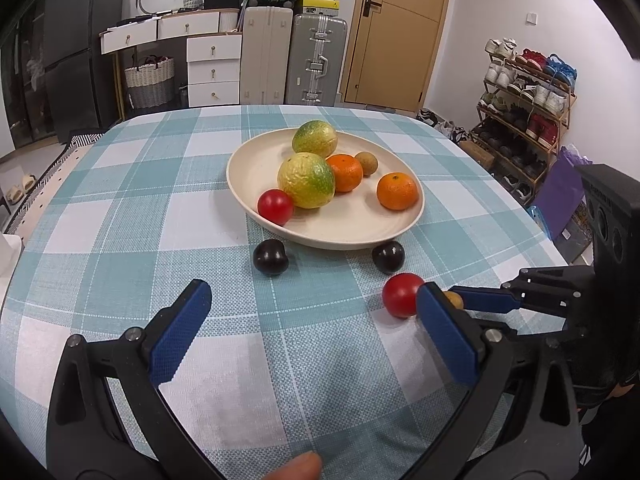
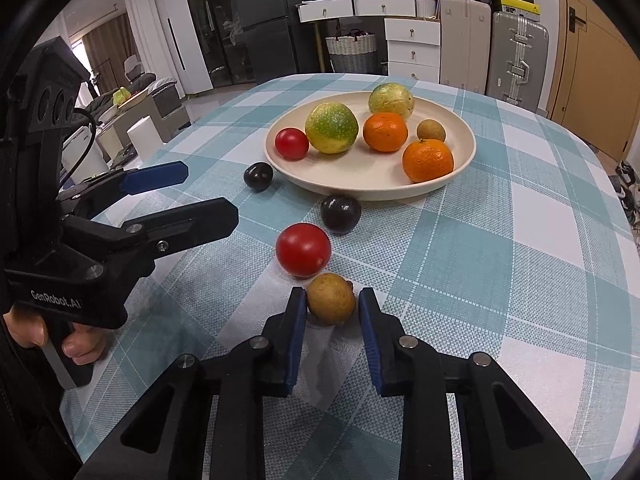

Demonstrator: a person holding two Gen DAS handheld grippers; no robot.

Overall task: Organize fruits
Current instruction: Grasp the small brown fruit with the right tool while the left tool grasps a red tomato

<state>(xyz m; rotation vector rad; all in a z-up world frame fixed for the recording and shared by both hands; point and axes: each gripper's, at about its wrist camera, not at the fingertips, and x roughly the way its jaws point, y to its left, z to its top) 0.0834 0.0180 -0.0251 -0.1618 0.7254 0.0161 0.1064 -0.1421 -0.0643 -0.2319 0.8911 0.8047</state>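
Observation:
A cream plate holds two green-yellow fruits, two oranges, a red tomato and a small brown fruit. On the checked cloth in front of it lie two dark plums and a second red tomato. My right gripper is shut on another small brown fruit, which rests on the cloth just below that tomato. My left gripper stands open above bare cloth, with nothing between its fingers.
The round table's edge curves close on the right, with a shoe rack beyond it. Suitcases and white drawers stand behind the table. A hand holds the left gripper's handle.

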